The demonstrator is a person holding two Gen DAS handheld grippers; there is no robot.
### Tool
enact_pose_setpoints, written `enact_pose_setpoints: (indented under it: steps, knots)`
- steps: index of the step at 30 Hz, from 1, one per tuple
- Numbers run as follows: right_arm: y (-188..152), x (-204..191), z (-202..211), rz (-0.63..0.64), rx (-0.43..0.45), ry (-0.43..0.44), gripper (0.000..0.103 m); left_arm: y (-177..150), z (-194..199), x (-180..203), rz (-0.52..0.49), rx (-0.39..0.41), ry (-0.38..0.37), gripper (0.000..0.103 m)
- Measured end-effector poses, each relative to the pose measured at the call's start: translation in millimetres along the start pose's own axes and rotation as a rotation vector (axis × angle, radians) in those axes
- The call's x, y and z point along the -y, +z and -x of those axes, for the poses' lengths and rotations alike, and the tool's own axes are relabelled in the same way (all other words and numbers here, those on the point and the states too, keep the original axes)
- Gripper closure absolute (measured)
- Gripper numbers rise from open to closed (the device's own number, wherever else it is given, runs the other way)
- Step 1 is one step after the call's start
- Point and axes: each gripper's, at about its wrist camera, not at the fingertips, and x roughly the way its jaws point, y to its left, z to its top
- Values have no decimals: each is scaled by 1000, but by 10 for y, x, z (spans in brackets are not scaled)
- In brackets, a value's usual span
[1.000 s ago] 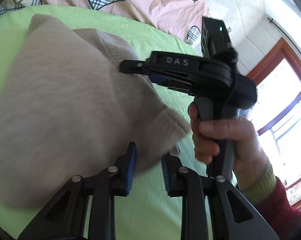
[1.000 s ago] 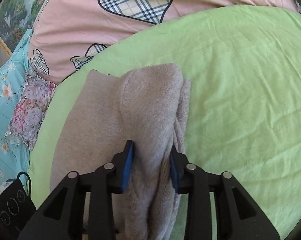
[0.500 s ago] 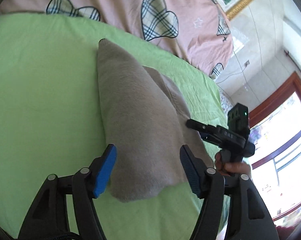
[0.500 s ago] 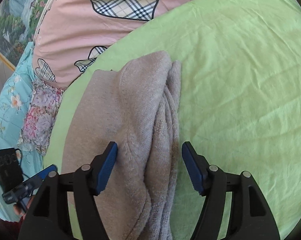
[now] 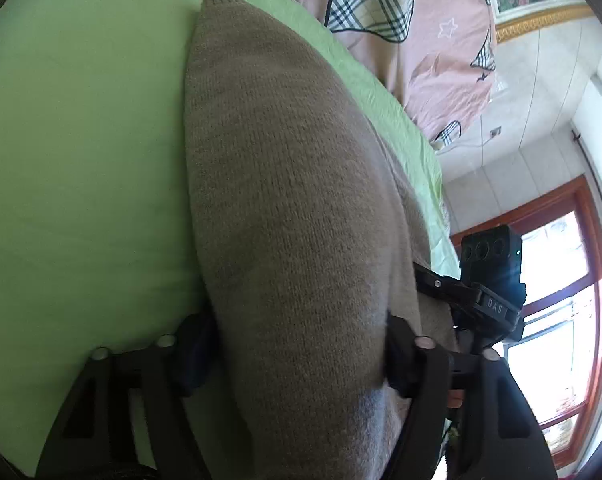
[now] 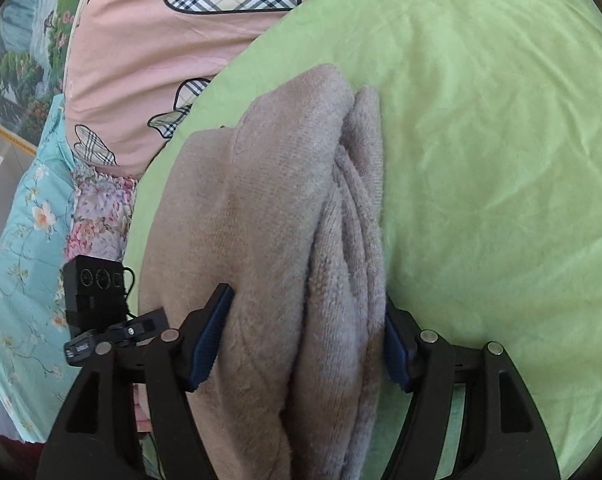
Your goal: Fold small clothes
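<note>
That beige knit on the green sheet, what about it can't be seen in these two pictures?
- Garment type: both views show only a folded beige knit; folds hide sleeves or collar.
- Near end: cut off by the bottom edge in both views.
- Left tongs: the knit bulges over the fingers, hiding contact.
- Right tongs: wide apart around the knit; grip unclear.
- Underside on the sheet: hidden.

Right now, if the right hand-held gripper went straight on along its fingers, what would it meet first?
The beige knitted garment. The right hand-held gripper stands open with the folded cloth already bulging between its fingers, so it would push further into that. Past the garment lies the green sheet; depth there is unclear.
</note>
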Motion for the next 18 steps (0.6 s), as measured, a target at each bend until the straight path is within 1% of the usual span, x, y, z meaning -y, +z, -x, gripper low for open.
enact_pose_setpoints:
  steps: [1, 3, 5, 9, 11, 15, 18]
  knots:
    - [-6, -20, -38, -6, -17, 17, 59, -27, 26, 14, -13, 5, 4, 46]
    - [-34, -147, -38, 36, -4, -25, 62, -71, 105, 48, -30, 17, 11, 51]
    - [-92, -325, 30, 65, 21, -25, 66, -131, 241, 100, -38, 36, 23, 52]
    - [-283, -702, 65, 114, 32, 38, 68, -387, 871, 140, -76, 97, 62, 53]
    - [-408, -887, 9, 130, 24, 93, 68, -527, 1210, 106, -83, 128, 70, 53]
    - [-678, -1324, -261, 181, -7, 211, 68, -839, 1797, -51, -73, 162, 117, 52]
    - [-874, -1496, -524, 187, -55, 255, 68, -1079, 2045, -287, -33, 172, 159, 52]
